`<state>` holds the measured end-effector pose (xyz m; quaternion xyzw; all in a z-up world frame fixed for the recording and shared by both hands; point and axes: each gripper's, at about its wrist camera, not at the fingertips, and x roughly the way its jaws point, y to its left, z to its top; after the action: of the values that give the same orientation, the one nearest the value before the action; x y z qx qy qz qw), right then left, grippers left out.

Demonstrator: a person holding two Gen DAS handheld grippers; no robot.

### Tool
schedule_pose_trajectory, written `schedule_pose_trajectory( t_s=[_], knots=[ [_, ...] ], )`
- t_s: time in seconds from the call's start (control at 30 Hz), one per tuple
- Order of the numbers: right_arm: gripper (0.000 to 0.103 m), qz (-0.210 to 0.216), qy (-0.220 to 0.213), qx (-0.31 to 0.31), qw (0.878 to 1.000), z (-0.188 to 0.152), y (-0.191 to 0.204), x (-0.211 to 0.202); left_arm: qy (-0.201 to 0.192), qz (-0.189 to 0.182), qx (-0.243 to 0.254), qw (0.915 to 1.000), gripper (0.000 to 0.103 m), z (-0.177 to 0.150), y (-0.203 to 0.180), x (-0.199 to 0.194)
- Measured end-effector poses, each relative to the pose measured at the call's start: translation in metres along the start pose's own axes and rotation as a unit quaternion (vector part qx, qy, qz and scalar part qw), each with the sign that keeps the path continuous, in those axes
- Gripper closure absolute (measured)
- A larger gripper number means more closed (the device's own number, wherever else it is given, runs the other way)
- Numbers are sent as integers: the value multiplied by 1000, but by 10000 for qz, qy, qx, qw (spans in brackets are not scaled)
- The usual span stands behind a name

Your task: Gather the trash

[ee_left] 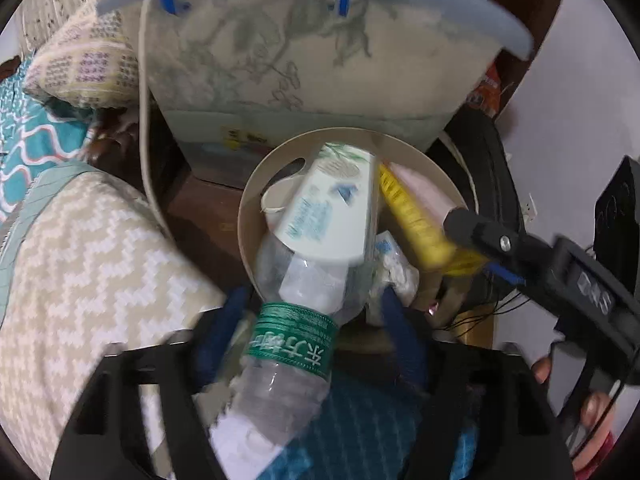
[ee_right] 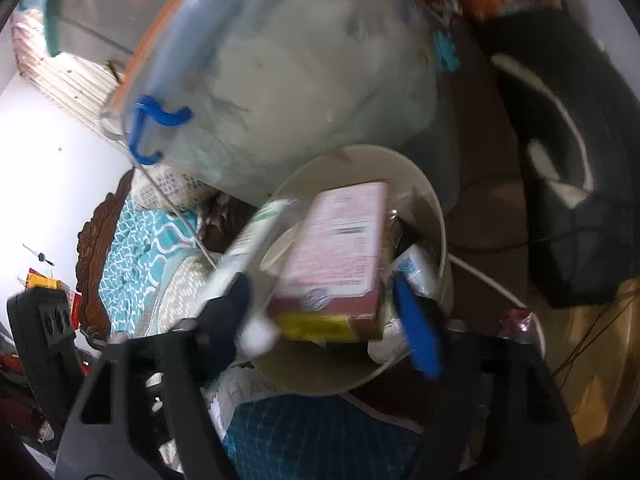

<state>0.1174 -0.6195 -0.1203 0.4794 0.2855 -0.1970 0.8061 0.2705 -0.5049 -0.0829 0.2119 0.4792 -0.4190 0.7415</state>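
Bin (ee_left: 256,200) overfull; we see both claws released, left gripper (ee_left: 308,312) astride the bottle (ee_left: 296,312), right gripper (ee_right: 324,312) flanking the pink box (ee_right: 340,248); either may topple out.

Looks like a lived-in bedroom in a home. Bed with teal wave-print bedsheet (ee_left: 24,148) and zigzag-patterned cover (ee_left: 92,264), carved wooden headboard (ee_right: 94,264), patterned pillow (ee_left: 80,68). Clear plastic storage box (ee_left: 304,56) with blue handles beside it, and a small beige waste bin (ee_left: 256,184) crammed with household packaging.
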Motion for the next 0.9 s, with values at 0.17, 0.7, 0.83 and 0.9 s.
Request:
schedule_pose_trajectory(
  t_s=[0.17, 0.7, 0.83, 0.9],
  knots=[
    [22, -56, -390, -262, 9989, -16, 3, -20, -273, -149, -123, 9994, 24, -4, 8, -16],
    [22, 359, -140, -590, 9975, -137, 34, -62, -797, 109, -1321, 9880, 18, -161, 80, -110],
    [22, 467, 75, -694, 9965, -161, 46, -64, -885, 294, -1392, 9859, 18, -198, 83, -130],
    [22, 491, 169, -773, 9957, -173, 53, -67, -930, 425, -1388, 9850, 18, -214, 84, -139]
  ],
)
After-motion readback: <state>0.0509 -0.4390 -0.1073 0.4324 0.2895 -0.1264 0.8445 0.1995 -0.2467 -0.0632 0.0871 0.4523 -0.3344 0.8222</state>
